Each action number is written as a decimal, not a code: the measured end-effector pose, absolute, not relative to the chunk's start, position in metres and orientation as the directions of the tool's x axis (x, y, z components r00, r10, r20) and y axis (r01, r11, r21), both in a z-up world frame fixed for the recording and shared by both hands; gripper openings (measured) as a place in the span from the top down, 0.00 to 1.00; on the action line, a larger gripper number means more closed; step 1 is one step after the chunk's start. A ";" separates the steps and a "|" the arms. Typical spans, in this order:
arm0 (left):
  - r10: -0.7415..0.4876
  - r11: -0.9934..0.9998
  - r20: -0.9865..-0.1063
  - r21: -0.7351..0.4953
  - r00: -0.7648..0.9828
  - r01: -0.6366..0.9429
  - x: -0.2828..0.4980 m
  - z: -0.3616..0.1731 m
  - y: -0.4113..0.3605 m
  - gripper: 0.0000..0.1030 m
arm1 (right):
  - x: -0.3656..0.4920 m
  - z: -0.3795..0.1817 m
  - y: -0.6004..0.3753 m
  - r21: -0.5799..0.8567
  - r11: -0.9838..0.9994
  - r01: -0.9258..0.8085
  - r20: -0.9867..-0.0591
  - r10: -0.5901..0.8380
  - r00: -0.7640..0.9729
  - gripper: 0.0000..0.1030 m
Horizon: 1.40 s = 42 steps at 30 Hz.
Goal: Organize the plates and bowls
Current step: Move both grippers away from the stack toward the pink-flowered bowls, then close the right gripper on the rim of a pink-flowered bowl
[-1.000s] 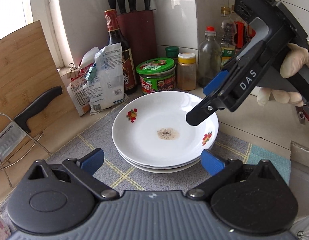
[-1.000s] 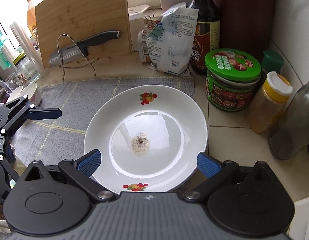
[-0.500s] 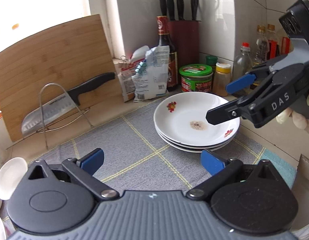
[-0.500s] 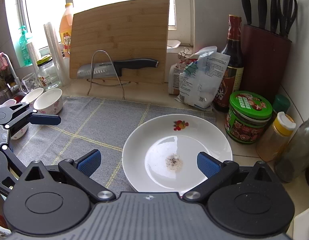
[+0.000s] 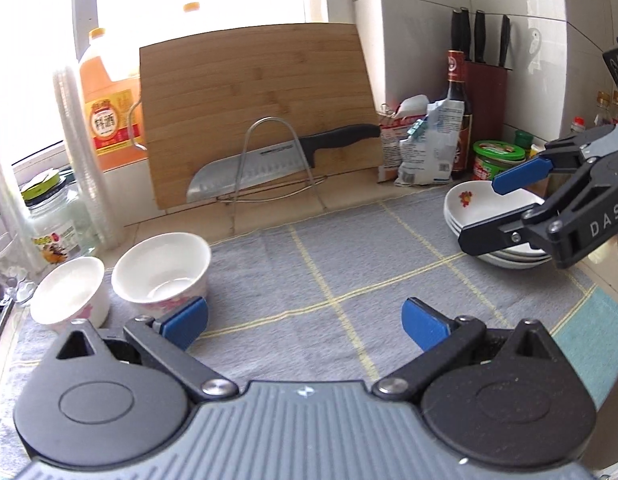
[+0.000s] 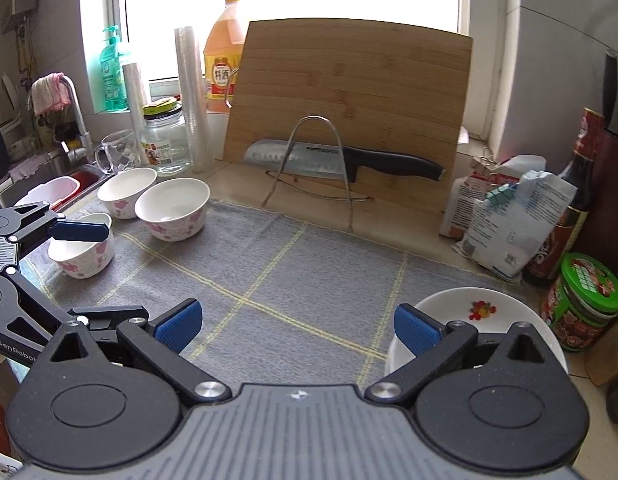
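Observation:
A stack of white plates (image 5: pixel 469 204) with a flower print rests at the right end of the grey mat (image 5: pixel 349 248); it shows low right in the right wrist view as the plates (image 6: pixel 485 304). White bowls with pink flowers stand at the mat's left end: one bowl (image 5: pixel 161 268) just ahead of my left gripper's left finger, another bowl (image 5: pixel 71 292) beside it. The right wrist view shows three bowls (image 6: pixel 173 208), (image 6: pixel 127 188), (image 6: pixel 83 252). My left gripper (image 5: pixel 305 320) is open and holds nothing. My right gripper (image 6: pixel 297 328) is open over the mat, left of the plates.
A bamboo cutting board (image 6: pixel 349 112) leans at the back with a knife (image 6: pixel 349 158) on a wire rack. An oil bottle (image 5: pixel 109 108), glass jar (image 6: pixel 165 148) and stacked plastic cups (image 6: pixel 193 96) stand back left, near the sink (image 6: pixel 37 176). Sauce bottle (image 6: pixel 569 208), green-lidded jar (image 6: pixel 585 300) and bags (image 6: pixel 509 216) crowd the right.
Both grippers have pulled back from the plate stack and swung left. The plates slid to the right edge of both views and the bowls came into sight. Both stayed open.

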<state>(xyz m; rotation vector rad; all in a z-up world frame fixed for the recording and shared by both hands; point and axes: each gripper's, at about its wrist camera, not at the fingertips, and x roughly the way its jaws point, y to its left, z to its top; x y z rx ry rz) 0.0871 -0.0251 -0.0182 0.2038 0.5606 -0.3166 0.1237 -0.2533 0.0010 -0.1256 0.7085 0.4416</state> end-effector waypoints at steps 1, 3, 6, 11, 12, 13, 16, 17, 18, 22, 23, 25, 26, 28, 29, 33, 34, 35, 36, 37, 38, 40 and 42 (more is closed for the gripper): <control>-0.218 0.935 -0.549 0.119 0.807 0.334 0.085 -0.018 -0.013 0.01 | 0.125 0.001 -0.244 0.037 0.896 -0.442 -0.658 0.354 0.665 0.00; -0.193 0.940 -0.554 0.131 0.810 0.314 0.082 -0.018 0.008 0.01 | 0.128 0.000 -0.219 0.038 0.887 -0.460 -0.667 0.365 0.649 0.00; -0.173 0.949 -0.563 0.124 0.808 0.290 0.078 -0.019 0.042 0.01 | 0.131 0.000 -0.183 0.059 0.874 -0.483 -0.674 0.391 0.627 0.00; -0.125 0.963 -0.580 0.125 0.805 0.240 0.076 -0.024 0.092 0.01 | 0.140 -0.004 -0.127 0.088 0.849 -0.521 -0.684 0.432 0.588 0.00; -0.121 0.964 -0.584 0.122 0.803 0.234 0.076 -0.025 0.100 0.01 | 0.142 -0.005 -0.117 0.095 0.843 -0.530 -0.687 0.441 0.578 0.00; -0.114 0.967 -0.588 0.121 0.800 0.226 0.077 -0.027 0.109 0.01 | 0.144 -0.006 -0.108 0.098 0.838 -0.537 -0.690 0.446 0.570 0.00; -0.108 0.970 -0.602 0.112 0.791 0.217 0.080 -0.034 0.130 0.01 | 0.151 -0.010 -0.080 0.107 0.818 -0.565 -0.695 0.467 0.546 0.00; -0.110 0.970 -0.605 0.109 0.789 0.219 0.081 -0.036 0.135 0.01 | 0.152 -0.012 -0.070 0.111 0.810 -0.575 -0.697 0.476 0.536 0.00; -0.114 0.969 -0.607 0.107 0.787 0.223 0.081 -0.039 0.140 0.01 | 0.154 -0.014 -0.062 0.114 0.804 -0.584 -0.700 0.482 0.527 0.00; -0.146 0.961 -0.619 0.096 0.772 0.259 0.089 -0.048 0.150 0.01 | 0.160 -0.020 -0.037 0.139 0.775 -0.616 -0.707 0.513 0.486 0.00; -0.154 0.959 -0.621 0.092 0.769 0.267 0.090 -0.050 0.151 0.01 | 0.162 -0.023 -0.030 0.147 0.767 -0.624 -0.709 0.522 0.474 0.00; -0.175 0.955 -0.621 0.082 0.764 0.285 0.092 -0.054 0.153 0.01 | 0.166 -0.027 -0.018 0.156 0.757 -0.635 -0.718 0.528 0.454 0.00; -0.182 0.953 -0.622 0.079 0.761 0.292 0.093 -0.055 0.154 0.01 | 0.168 -0.029 -0.013 0.160 0.751 -0.640 -0.720 0.533 0.445 0.00; -0.198 0.949 -0.621 0.071 0.759 0.306 0.096 -0.057 0.155 0.01 | 0.171 -0.033 -0.004 0.172 0.739 -0.651 -0.727 0.541 0.423 0.00; -0.205 0.948 -0.619 0.068 0.758 0.312 0.096 -0.058 0.155 0.01 | 0.173 -0.034 0.001 0.177 0.734 -0.656 -0.731 0.545 0.412 0.00; -0.228 0.941 -0.614 0.061 0.756 0.333 0.098 -0.061 0.156 0.03 | 0.178 -0.041 0.016 0.193 0.712 -0.675 -0.741 0.557 0.375 0.00; -0.232 0.939 -0.613 0.060 0.755 0.338 0.098 -0.061 0.156 0.03 | 0.178 -0.042 0.019 0.194 0.708 -0.679 -0.742 0.559 0.370 0.00; -0.237 0.938 -0.612 0.058 0.754 0.342 0.098 -0.061 0.156 0.03 | 0.179 -0.043 0.021 0.196 0.703 -0.683 -0.743 0.561 0.365 0.00; -0.242 0.936 -0.610 0.057 0.755 0.346 0.099 -0.060 0.155 0.03 | 0.181 -0.044 0.023 0.197 0.701 -0.686 -0.744 0.562 0.361 0.00; -0.244 0.936 -0.607 0.057 0.756 0.349 0.099 -0.060 0.155 0.03 | 0.182 -0.045 0.025 0.199 0.699 -0.687 -0.744 0.563 0.358 0.00; -0.249 0.934 -0.607 0.056 0.755 0.353 0.100 -0.060 0.155 0.03 | 0.184 -0.046 0.026 0.202 0.698 -0.687 -0.745 0.565 0.355 0.00; -0.261 0.930 -0.605 0.050 0.752 0.363 0.100 -0.060 0.155 0.06 | 0.188 -0.048 0.028 0.212 0.701 -0.681 -0.748 0.565 0.349 0.00; -0.268 0.927 -0.610 0.048 0.746 0.372 0.102 -0.062 0.154 0.10 | 0.193 -0.051 0.029 0.232 0.701 -0.674 -0.749 0.571 0.336 0.00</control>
